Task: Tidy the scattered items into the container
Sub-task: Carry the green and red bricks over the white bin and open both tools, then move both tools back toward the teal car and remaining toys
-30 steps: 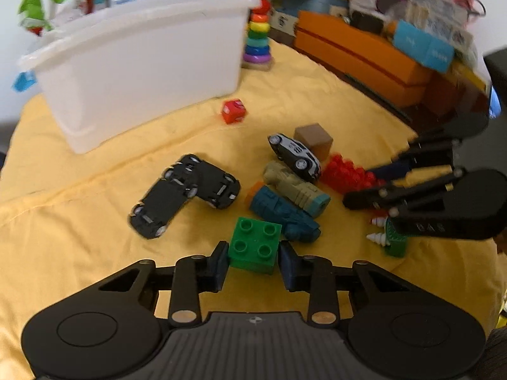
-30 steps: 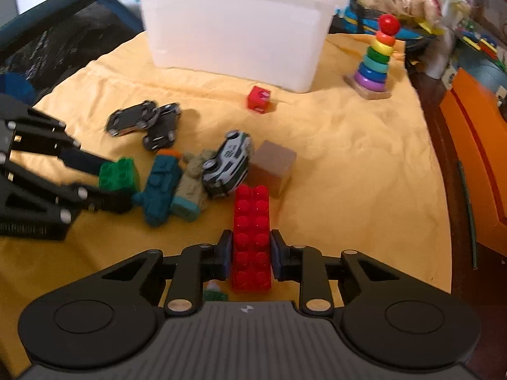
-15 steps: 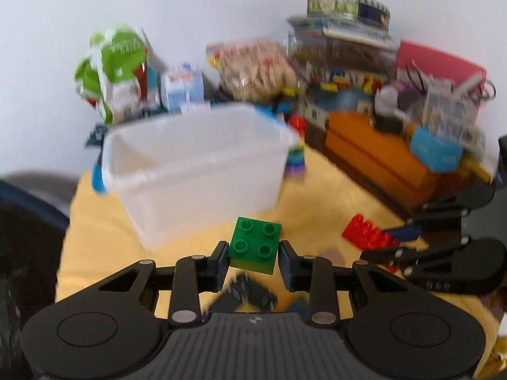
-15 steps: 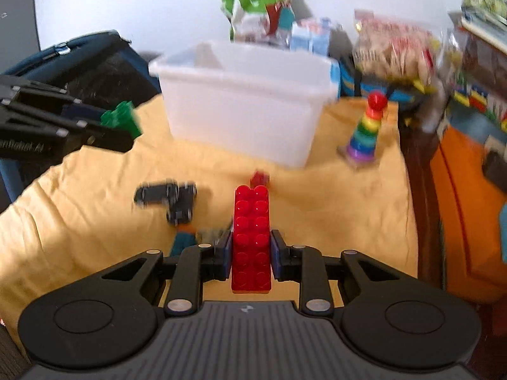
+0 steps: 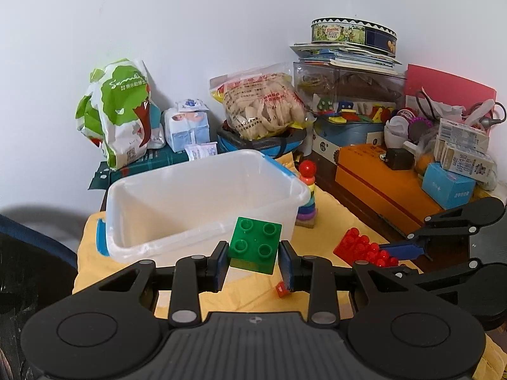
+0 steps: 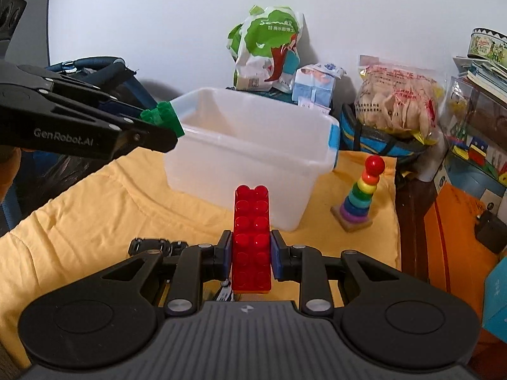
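My left gripper (image 5: 253,261) is shut on a green square brick (image 5: 255,243) and holds it in the air just before the near rim of the white plastic container (image 5: 202,202). In the right wrist view the same brick (image 6: 163,118) sits at the container's left corner (image 6: 253,145). My right gripper (image 6: 251,255) is shut on a long red brick (image 6: 252,237), raised above the yellow cloth (image 6: 95,209), short of the container. It also shows in the left wrist view (image 5: 364,248). The container looks empty.
A small red cube (image 5: 281,289) and black toy cars (image 6: 152,245) lie on the cloth below. A rainbow ring stacker (image 6: 359,199) stands right of the container. Bags, boxes and an orange case (image 5: 380,190) crowd the back and right.
Both grippers have lifted their bricks off the cloth and moved toward the container. The remaining toys on the cloth have dropped mostly out of view.
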